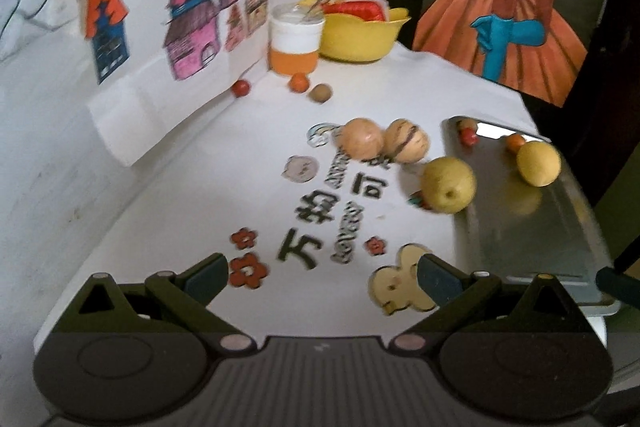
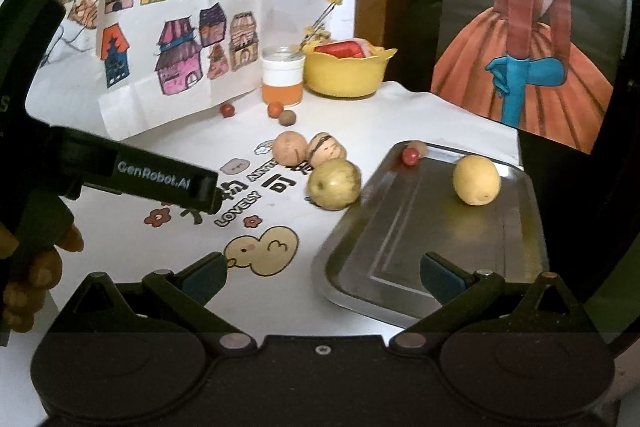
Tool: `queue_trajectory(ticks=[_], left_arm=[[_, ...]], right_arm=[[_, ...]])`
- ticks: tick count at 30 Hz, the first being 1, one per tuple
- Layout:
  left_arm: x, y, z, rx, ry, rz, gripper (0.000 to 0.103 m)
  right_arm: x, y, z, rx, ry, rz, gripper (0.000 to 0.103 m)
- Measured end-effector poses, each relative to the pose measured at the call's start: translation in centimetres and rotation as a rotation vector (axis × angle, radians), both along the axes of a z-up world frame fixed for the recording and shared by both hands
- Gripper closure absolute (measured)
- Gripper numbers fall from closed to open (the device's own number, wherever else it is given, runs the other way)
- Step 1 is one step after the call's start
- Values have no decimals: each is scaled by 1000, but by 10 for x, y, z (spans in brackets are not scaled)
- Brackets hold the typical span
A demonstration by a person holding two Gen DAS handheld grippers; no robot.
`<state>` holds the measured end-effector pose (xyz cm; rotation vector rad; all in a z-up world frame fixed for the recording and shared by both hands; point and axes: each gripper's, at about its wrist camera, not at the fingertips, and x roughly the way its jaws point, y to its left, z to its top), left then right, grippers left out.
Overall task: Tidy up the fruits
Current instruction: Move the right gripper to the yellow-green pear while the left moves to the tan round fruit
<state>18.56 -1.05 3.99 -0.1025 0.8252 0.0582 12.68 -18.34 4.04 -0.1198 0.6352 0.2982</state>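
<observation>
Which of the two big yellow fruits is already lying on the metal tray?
The smooth yellow fruit lies on the metal tray; the greener one sits on the table beside it.

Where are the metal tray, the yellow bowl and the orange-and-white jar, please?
metal tray (image 2: pixel 404 211): right wrist view, bare floor.
yellow bowl (image 2: pixel 344 77): right wrist view, front wall.
orange-and-white jar (image 2: pixel 282 77): right wrist view, white band.
</observation>
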Motion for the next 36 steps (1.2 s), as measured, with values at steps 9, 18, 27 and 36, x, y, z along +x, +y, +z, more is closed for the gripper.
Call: queue_trajectory(ticks=[9,18,27,36], left_arm=[[12,36,-21,-25,64,63,0],[33,60,-30,-42,82,95,1],[61,71,-31,-54,75,112,0],[95,59,-36,-51,54,69,1]], right_arm=[[20,27,-12,-20,50,67,1],[44,50,-17,-69,57,109,1],[76,54,-18,-99,48,91,1],[108,47,-25,-99,45,36,1]])
